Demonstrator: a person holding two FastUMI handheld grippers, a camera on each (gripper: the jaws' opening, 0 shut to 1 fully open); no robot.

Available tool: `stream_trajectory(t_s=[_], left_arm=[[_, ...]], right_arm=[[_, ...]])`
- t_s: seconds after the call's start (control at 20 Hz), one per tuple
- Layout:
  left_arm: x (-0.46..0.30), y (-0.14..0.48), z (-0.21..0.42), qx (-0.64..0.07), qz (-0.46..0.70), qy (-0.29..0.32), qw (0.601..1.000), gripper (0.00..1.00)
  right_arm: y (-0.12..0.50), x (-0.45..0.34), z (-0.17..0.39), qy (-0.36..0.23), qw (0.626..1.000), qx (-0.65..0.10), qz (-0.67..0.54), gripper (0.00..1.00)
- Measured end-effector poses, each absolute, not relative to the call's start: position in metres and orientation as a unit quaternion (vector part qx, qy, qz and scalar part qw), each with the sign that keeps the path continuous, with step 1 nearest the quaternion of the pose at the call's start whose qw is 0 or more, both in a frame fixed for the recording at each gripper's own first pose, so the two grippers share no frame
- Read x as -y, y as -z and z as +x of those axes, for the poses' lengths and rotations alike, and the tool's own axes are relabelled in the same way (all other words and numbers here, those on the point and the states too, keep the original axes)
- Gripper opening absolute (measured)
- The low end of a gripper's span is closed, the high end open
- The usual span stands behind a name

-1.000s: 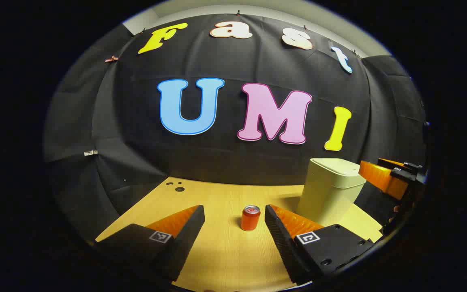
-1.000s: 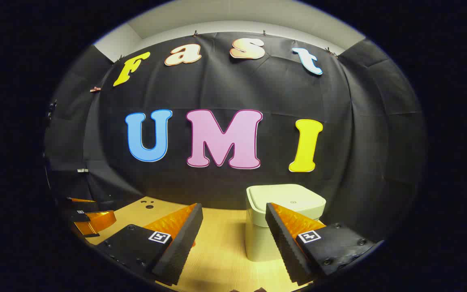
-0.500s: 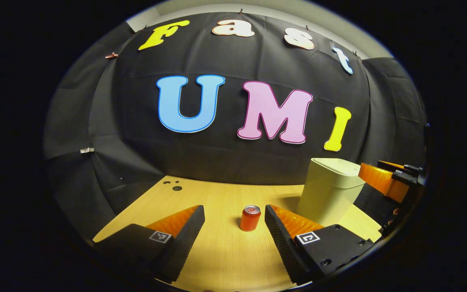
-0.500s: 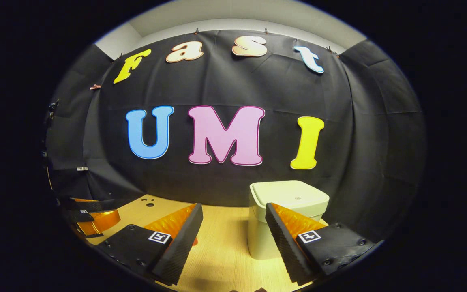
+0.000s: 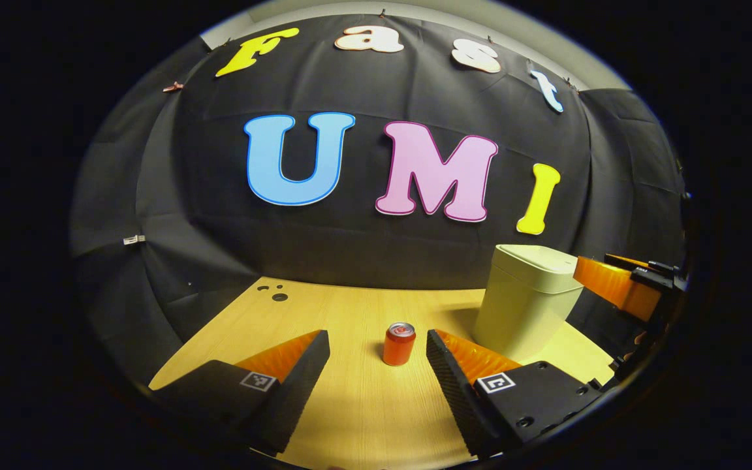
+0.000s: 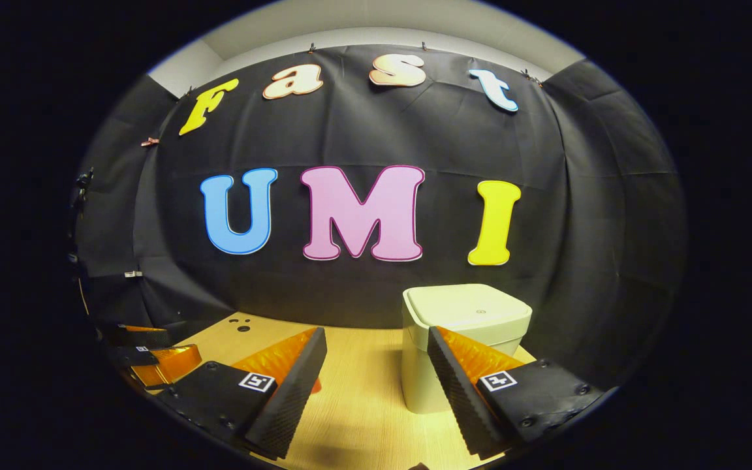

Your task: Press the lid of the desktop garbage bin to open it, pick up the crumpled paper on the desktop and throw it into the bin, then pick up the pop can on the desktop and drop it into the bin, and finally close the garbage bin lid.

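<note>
The light wooden desk (image 5: 356,418) carries a pale cream plastic garbage bin (image 5: 525,301), lid down. The left gripper (image 5: 377,344) gapes wide, holding nothing, before the bin's left; the right gripper (image 6: 376,343) likewise, directly before it. A small red pop can (image 5: 399,343) stands left of the bin.

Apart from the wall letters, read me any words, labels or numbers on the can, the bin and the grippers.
Pop can: printing too small and blurred to read.
Garbage bin: one tiny mark on the lid, unreadable.
Hand-held gripper fingers: square black-and-white marker tags, no words.
Nothing else readable.
</note>
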State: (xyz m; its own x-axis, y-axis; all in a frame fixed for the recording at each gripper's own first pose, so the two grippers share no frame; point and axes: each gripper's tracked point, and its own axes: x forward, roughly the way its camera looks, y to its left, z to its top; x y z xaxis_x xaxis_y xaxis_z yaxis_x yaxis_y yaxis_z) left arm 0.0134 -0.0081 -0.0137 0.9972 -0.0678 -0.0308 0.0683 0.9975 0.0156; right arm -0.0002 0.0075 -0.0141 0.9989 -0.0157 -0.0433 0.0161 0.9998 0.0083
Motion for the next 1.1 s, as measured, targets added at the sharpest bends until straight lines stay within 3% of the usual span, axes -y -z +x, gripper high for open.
stream_trajectory(t_s=[0.3, 0.4, 0.65, 0.7, 0.75, 0.85, 0.9, 1.1], left_arm=[[0.017, 0.013, 0.015, -0.012, 0.012, 0.053, 0.998, 0.96], [0.019, 0.009, 0.017, -0.004, 0.017, 0.059, 0.998, 0.96], [0.019, 0.010, 0.017, -0.003, 0.021, 0.067, 0.998, 0.96], [0.019, 0.013, 0.017, -0.006, 0.021, 0.069, 0.997, 0.96], [0.019, 0.013, 0.017, -0.007, 0.022, 0.069, 0.997, 0.96], [0.019, 0.015, 0.017, -0.009, 0.025, 0.069, 0.997, 0.96], [0.018, 0.016, 0.017, -0.009, 0.027, 0.068, 0.997, 0.96], [0.020, 0.014, 0.016, -0.009, 0.032, 0.073, 0.997, 0.96]], right_arm=[[0.004, -0.005, 0.001, 0.024, 0.999, -0.007, -0.037, 0.91], [0.002, -0.006, 0.002, 0.028, 0.999, -0.005, -0.041, 0.67], [0.014, -0.010, 0.006, 0.024, 0.999, -0.033, -0.033, 0.46], [0.016, -0.010, 0.006, 0.024, 0.999, -0.039, -0.028, 0.31], [0.017, -0.007, 0.006, 0.027, 0.999, -0.040, -0.024, 0.24], [0.017, -0.003, 0.007, 0.034, 0.998, -0.042, -0.019, 0.22], [0.019, -0.007, 0.006, 0.021, 0.999, -0.046, -0.015, 0.13], [0.022, -0.018, 0.010, -0.014, 0.998, -0.055, -0.012, 0.09]])
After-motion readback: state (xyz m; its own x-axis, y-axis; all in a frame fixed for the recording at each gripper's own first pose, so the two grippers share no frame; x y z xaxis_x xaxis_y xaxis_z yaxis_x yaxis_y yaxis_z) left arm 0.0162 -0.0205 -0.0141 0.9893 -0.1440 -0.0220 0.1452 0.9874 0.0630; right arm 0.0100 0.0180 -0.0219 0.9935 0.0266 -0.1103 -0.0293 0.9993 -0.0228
